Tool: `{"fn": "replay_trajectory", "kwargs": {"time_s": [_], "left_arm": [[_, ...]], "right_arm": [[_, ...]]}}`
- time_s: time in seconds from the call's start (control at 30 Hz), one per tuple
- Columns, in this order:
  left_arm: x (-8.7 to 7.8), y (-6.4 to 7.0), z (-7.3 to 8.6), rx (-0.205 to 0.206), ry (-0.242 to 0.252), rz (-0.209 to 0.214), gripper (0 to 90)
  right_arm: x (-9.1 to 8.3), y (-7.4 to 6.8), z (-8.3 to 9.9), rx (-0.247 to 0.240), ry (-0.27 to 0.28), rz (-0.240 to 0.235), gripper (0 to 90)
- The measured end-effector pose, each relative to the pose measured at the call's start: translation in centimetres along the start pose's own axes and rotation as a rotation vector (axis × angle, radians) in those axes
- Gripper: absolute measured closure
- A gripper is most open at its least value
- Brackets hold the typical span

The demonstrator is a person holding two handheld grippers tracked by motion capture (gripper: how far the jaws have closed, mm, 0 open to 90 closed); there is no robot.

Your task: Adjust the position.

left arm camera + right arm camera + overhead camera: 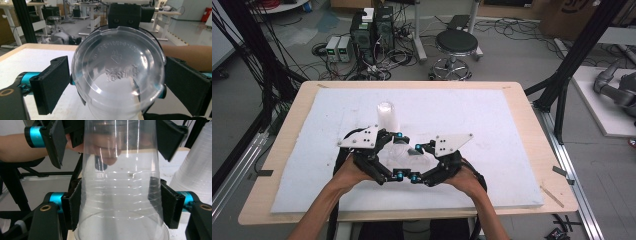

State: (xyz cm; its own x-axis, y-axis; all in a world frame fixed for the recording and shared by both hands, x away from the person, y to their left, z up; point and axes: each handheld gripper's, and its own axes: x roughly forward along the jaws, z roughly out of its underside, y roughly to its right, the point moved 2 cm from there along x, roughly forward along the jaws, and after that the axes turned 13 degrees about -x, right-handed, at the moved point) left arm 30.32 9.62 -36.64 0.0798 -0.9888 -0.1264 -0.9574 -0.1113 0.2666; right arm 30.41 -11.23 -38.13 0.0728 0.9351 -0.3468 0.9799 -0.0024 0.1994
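Right now your right gripper [120, 206] pinches a clear plastic cup [120, 195], one black pad pressed on each side of its wall, low in the middle of the right gripper view. Your left gripper [115, 85] faces it with its jaws spread wide; in the left gripper view the cup's base [117, 75] sits between them, apart from the left pad, while contact on the right I cannot tell. In the high view both grippers meet at the centre of the frame, the left gripper [399, 142] and right gripper [422, 148] almost nose to nose above the white mat [492, 150]. A stack of clear cups [387, 116] stands just above them, toward the upper middle.
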Motion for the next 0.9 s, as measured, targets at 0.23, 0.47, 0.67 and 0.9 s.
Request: {"fn": "replay_trajectory", "kwargs": {"time_s": [0.23, 0.47, 0.67, 0.9], "left_arm": [[-1.1, -0.2, -0.8, 0.03, -0.22, -0.09, 8.0], [-1.3, 0.0, -2.1, 0.033, -0.515, -0.138, 8.1], [-0.5, 0.3, -3.0, 0.04, -0.681, -0.157, 8.8], [1.1, 1.0, -3.8, 0.048, -0.8, -0.148, 12.8]], "right_arm": [[-1.0, 0.2, 0.0, 0.013, -0.057, 0.011, 31.7], [-1.6, 0.5, -1.0, 0.012, -0.244, -0.034, 31.8], [-0.9, 0.4, -2.0, -0.015, -0.4, -0.1, 32.3], [0.0, 0.4, -2.6, -0.021, -0.547, -0.165, 32.3]]}}
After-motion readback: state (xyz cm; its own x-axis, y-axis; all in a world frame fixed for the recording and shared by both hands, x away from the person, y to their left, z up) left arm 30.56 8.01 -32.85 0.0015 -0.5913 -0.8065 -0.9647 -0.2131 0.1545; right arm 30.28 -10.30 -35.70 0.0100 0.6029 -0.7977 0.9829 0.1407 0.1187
